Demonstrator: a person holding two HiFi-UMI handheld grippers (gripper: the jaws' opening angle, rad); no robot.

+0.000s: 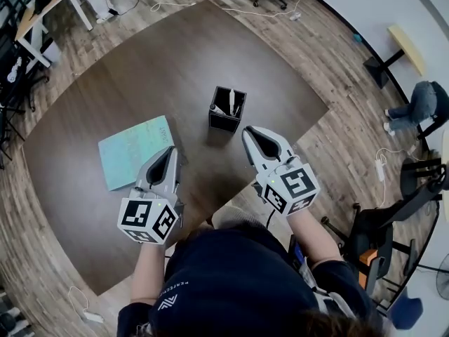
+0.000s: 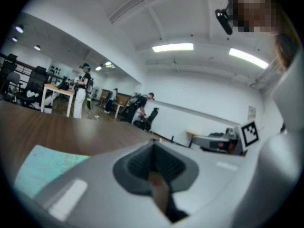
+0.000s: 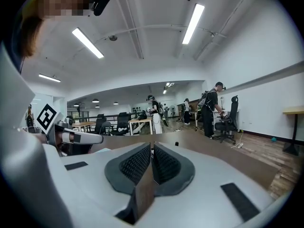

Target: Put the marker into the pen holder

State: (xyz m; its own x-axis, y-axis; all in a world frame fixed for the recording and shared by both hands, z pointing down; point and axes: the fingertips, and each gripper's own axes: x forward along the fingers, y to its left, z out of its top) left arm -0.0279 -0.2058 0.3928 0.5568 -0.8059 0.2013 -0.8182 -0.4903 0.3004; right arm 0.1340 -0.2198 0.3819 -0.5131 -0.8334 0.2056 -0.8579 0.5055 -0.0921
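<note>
A black square pen holder (image 1: 226, 111) stands upright on the dark brown table (image 1: 140, 83), with white markers (image 1: 232, 102) sticking up inside it. My left gripper (image 1: 170, 153) hovers near the table's front, its jaws shut with nothing between them. My right gripper (image 1: 250, 132) is just right of the holder and a little nearer to me, also shut and empty. In the left gripper view the shut jaws meet at the left gripper (image 2: 152, 148); in the right gripper view they meet at the right gripper (image 3: 151, 151). No marker lies loose on the table.
A teal sheet (image 1: 135, 151) lies flat left of the left gripper, also seen as the teal sheet (image 2: 42, 167). The table edge (image 1: 309, 118) runs close past the right gripper. Office chairs (image 1: 379, 241) stand at the right, and people stand by desks (image 3: 142, 123) far off.
</note>
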